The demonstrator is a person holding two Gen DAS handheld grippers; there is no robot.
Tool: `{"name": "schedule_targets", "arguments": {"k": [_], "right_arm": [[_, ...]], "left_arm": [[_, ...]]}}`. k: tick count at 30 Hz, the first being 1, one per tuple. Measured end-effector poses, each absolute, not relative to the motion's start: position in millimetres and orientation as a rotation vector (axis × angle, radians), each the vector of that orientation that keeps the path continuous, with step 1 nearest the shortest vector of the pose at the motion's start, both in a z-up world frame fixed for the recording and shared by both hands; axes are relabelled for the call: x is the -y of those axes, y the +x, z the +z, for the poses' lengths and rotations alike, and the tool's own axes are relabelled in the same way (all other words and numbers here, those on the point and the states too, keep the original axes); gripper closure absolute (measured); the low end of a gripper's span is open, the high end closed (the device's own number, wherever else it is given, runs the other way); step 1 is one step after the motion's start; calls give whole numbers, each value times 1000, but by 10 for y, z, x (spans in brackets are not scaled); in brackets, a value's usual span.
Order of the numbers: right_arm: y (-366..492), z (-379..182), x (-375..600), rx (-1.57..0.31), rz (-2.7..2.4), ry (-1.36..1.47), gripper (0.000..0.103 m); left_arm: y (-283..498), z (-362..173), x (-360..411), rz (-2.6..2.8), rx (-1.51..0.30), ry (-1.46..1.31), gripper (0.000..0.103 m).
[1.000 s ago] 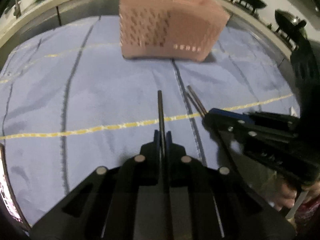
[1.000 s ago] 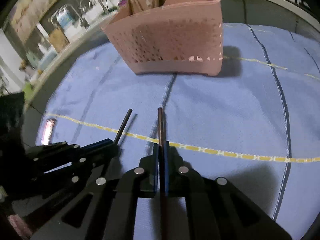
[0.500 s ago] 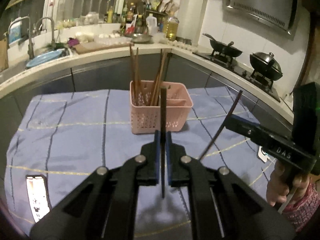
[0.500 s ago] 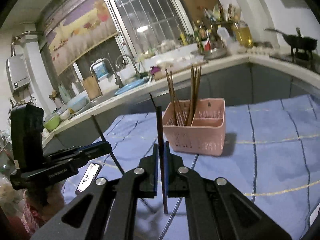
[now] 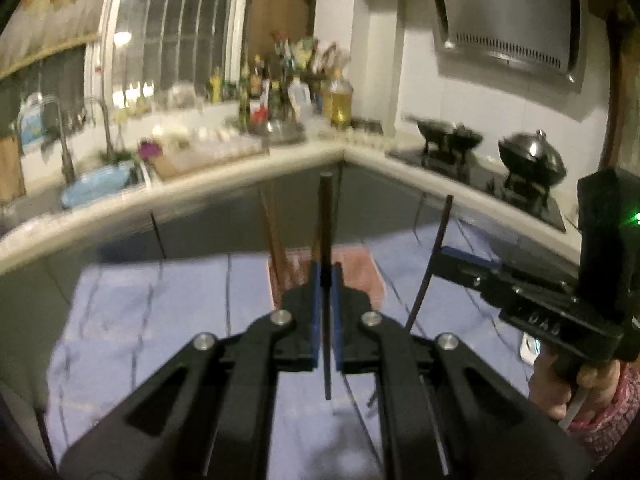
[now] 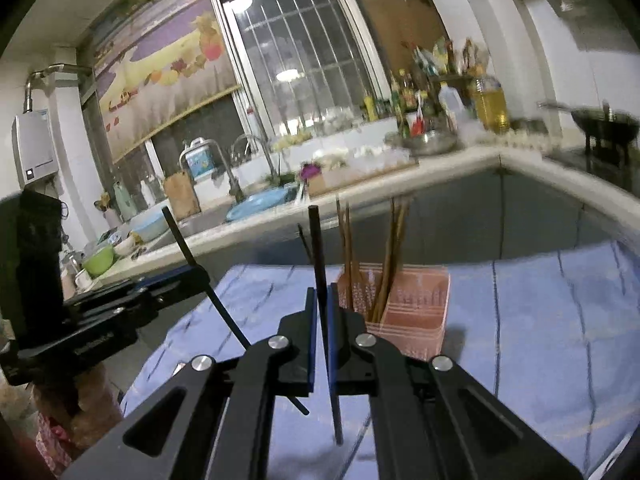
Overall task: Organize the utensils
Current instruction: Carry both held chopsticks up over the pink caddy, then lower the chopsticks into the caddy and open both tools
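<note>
My left gripper (image 5: pixel 327 276) is shut on a dark chopstick (image 5: pixel 326 216), held upright above the blue cloth (image 5: pixel 160 312). My right gripper (image 6: pixel 321 300) is shut on a second dark chopstick (image 6: pixel 318 248), also upright. Each gripper shows in the other's view, the right one (image 5: pixel 442 254) and the left one (image 6: pixel 198 276), both with a chopstick. The pink utensil basket (image 6: pixel 416 300) stands ahead on the cloth with several brown chopsticks (image 6: pixel 386 256) upright in its left compartment. In the left wrist view the basket (image 5: pixel 360 272) is partly hidden behind my fingers.
A kitchen counter (image 6: pixel 440 164) with a sink, bottles and a blue basin runs behind the table. A stove with woks (image 5: pixel 532 156) is at the right. A phone-like object (image 5: pixel 530 348) lies on the cloth at the right, behind the right gripper.
Both grippers have lifted their chopsticks off the cloth and tilted up, so the chopsticks now stand upright. The views rose from the table to the counter and window.
</note>
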State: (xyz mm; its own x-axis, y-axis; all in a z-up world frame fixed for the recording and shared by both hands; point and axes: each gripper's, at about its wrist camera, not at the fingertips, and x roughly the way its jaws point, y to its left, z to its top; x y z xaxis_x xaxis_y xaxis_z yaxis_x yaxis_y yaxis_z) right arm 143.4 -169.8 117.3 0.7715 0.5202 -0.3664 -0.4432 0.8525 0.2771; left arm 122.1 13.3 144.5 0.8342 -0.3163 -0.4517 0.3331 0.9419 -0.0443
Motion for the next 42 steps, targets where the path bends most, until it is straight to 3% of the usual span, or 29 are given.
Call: {"name": "schedule_targets", "arguments": {"k": [5,11,26,27,29,30,35,39,41,42], "right_arm": [[1849,1707,1620,-377,493,175,98],[2301,1855,1557,-329,461,185,99],[3041,785,1333,-573,438,185,100],[3030,753,1380,-582,437,206,100],[2989,738,1470,-575,432,246,99],[2963,743,1497,-570,431,263,99],[2728,712,1650,-548,438,355,98],[2509,617,1659,-575,455,380,90],[2304,543,1656,-590,480,402,78],[2200,519,1670,-582,488,415,66]], "left_arm": [[1606,1882,-9,-300,-420,27,98],[2038,1944,69,-256,-412,17,98],[2825,857,159,-183,-634,62,98],[2849,811,118,-169,-644,55,97],[2887,773,17,-144,-663,23,75],[2888,781,-34,-137,-666,-2,70],[2679,1017,-285,-144,-596,-89,68],[2354,1169,-398,-119,-524,-94,68],[2130,1148,-450,-53,-495,-63,66],[2005,1095,-467,-13,-488,-44,64]]}}
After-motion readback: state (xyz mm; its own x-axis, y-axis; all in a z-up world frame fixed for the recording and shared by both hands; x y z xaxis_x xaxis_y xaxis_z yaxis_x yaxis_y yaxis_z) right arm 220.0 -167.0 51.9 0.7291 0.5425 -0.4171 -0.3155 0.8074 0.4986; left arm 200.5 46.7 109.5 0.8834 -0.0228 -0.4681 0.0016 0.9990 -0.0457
